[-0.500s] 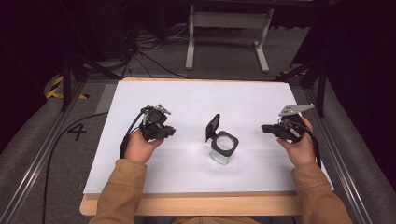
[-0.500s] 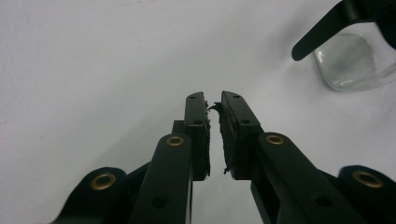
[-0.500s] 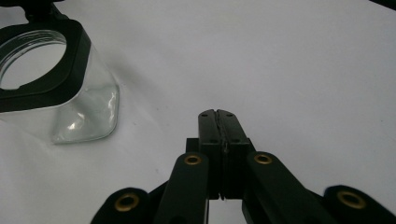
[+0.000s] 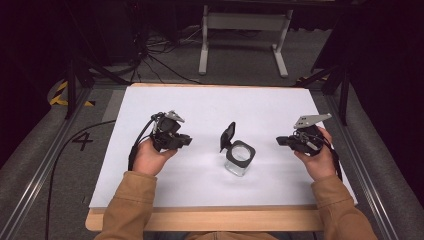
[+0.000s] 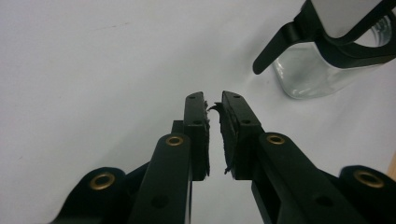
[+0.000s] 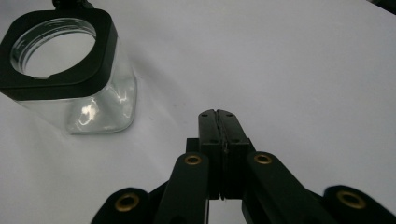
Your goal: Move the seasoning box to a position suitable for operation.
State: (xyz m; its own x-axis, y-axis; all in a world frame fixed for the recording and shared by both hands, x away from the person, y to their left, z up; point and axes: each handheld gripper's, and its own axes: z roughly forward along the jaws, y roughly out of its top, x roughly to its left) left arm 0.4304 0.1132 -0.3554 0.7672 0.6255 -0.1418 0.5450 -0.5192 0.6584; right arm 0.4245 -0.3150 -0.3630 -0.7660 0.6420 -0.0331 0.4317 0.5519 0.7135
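High view: a glass jar (image 4: pixel 239 159) with a black collar is seen upright on the counter (image 4: pixel 210 107), its hinged lid (image 4: pixel 227 136) swung up and standing open on the jar's far-left side. The jar lies between the two tools, ahead of neither jaw tip by contact. The left hand-held gripper (image 4: pixel 186 140) is held just off the jar's left, jaws pointed toward it. The right hand-held gripper (image 4: pixel 281 141) is held off the jar's right, also pointed inward. Nothing is carried by either.

Left gripper view: the left hand-held gripper (image 5: pixel 213 100) is seen with a narrow slit between its worn pads, nothing in it. The jar (image 5: pixel 322 70) is placed ahead and to the right of the jaws, apart from them; the raised lid (image 5: pixel 345 18) is seen above its mouth.

Right gripper view: the right hand-held gripper (image 6: pixel 217 113) is seen fully closed, pads pressed together on nothing. The jar (image 6: pixel 70 74) is placed ahead and to the left, apart; its mouth is open and no contents can be made out inside.

Judgement on progress: the jar is already opened, or not yet closed; which of the two cannot be told. No grasp is in hand. If closing is meant, the lid is still to be pushed down and the jar steadied. If filling is meant, nothing to put in is seen on the counter.
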